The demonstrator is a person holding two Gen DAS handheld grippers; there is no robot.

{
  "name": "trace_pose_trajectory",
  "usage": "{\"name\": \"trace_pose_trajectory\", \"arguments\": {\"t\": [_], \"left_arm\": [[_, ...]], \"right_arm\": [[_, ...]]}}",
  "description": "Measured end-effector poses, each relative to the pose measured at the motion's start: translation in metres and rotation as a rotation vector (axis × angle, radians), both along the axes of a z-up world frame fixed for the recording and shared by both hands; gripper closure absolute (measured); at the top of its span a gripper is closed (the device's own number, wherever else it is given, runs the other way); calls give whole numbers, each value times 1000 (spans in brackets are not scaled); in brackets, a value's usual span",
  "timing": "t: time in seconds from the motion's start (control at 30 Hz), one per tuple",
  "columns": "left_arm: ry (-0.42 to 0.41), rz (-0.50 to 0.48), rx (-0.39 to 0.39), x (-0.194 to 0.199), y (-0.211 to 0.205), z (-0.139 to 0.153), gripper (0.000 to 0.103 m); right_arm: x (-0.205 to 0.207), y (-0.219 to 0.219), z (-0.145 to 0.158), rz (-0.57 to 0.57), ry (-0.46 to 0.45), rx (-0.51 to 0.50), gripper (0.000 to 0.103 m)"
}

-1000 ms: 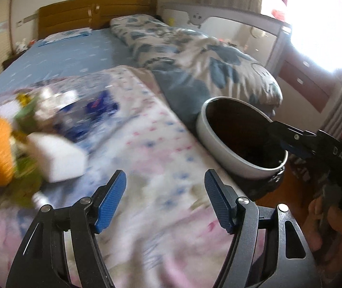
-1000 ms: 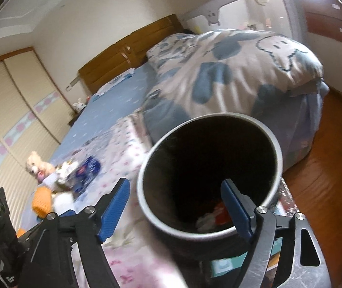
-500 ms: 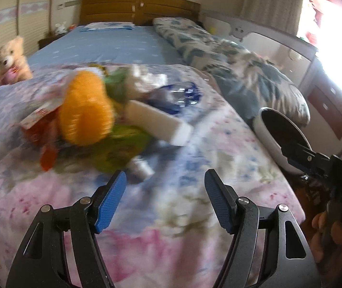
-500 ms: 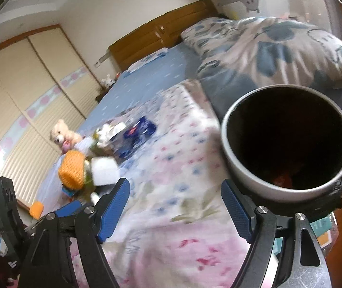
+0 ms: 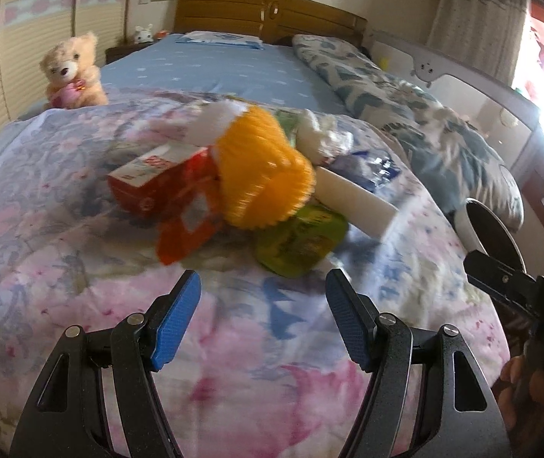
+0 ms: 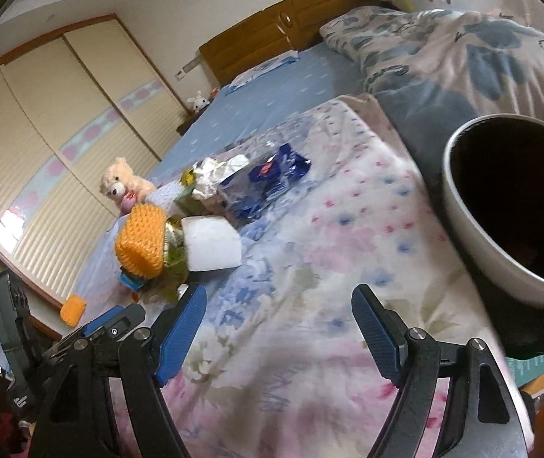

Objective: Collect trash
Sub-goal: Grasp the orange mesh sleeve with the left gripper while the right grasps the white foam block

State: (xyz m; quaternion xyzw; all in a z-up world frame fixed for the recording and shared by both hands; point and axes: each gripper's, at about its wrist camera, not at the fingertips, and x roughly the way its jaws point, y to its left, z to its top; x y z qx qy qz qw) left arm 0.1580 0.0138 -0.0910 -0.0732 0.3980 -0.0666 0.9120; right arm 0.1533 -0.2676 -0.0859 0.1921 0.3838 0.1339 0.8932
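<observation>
Trash pile is sitting mid-frame on the floral quilt; I'm lining up the left gripper, jaws spread and empty. Right gripper, also spread, is idling near the bin at right. Next, I'm thinking: pinch one piece.

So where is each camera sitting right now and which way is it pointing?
Left wrist: on the left gripper, open, facing the trash pile up the bed; the right gripper and hand show at right.
Right wrist: on the right gripper, open, over the floral quilt, trash bin at right; the left gripper shows at lower left.
Shared: pile, teddy bear, headboard, bin.
</observation>
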Motion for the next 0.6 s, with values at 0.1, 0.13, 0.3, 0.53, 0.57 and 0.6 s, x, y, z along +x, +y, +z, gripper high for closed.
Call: {"name": "trace_pose_trajectory", "arguments": {"t": [0.1,0.13,0.3,0.53,0.57,0.6], "left_arm": [[-1,14,9,3,8,1,34],[-2,16,15,5,10,1,34],[-13,18,35,14,14,6,34],[-38,5,74,32,14,15,34],[-42,3,82,35,12,17,34],[-45,2,87,37,11,17,34]], "right_arm": [[4,8,-1,18,5,7,23],[6,10,-2,24,7,10,23],[17,23,-4,59,13,19,23],[36,36,-5,99,17,35,23],[39,37,-6,106,18,38,23],[42,38,-6,111,19,42,23]]}}
